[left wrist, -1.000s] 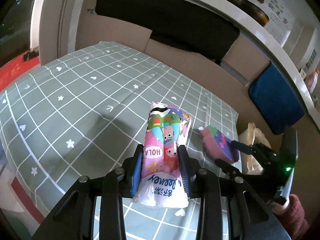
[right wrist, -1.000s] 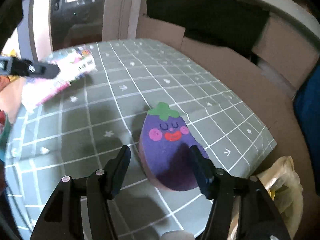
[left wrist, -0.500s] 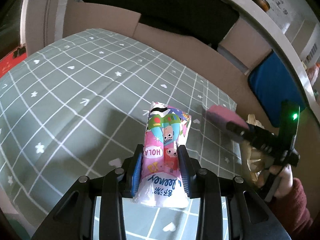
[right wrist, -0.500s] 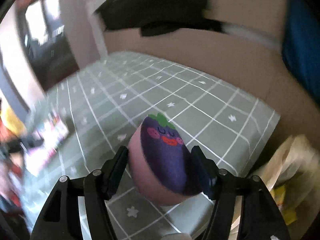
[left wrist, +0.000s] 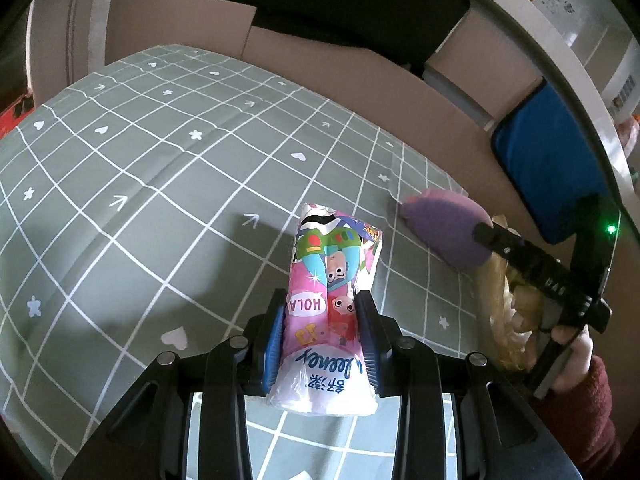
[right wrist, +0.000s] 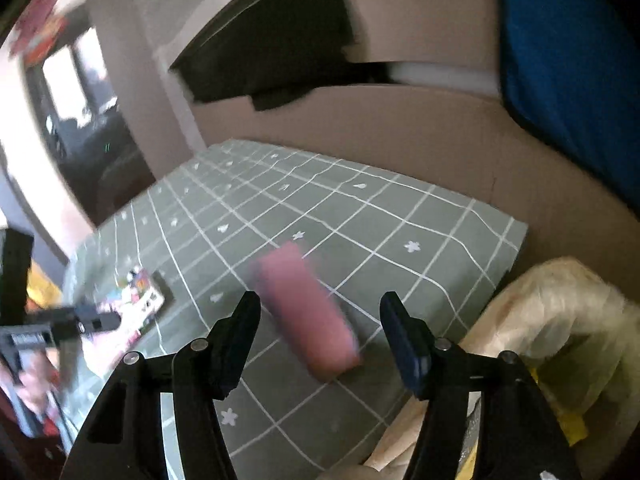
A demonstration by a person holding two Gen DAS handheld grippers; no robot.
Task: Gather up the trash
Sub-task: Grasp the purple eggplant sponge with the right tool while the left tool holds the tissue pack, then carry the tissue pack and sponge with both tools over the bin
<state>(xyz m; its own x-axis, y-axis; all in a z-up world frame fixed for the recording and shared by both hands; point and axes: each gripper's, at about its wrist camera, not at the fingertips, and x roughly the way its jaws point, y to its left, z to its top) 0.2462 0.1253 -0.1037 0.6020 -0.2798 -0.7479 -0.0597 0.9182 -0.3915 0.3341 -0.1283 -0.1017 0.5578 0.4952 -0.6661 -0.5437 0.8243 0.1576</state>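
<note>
Half a second ago clamped, the eggplant sponge (right wrist: 308, 312) now sits loose and blurred between the right tongs (right wrist: 320, 316), which stand wide, near the table's (left wrist: 160, 184) far right corner beside a plastic bag (right wrist: 560, 320). Left tongs (left wrist: 322, 320) grip the tissue pack (left wrist: 328, 300).

Left wrist view: sharp, evenly daylit; soft shadows fall on the grey-green grid-patterned cloth (left wrist: 168, 184) covering the bench. Fisheye curvature bends the grid lines, and the corners vignette to black. Right wrist view: heavy motion blur smears the pink-and-purple sponge (right wrist: 308, 312); a bright, overexposed window (right wrist: 64, 80) glares at left.
</note>
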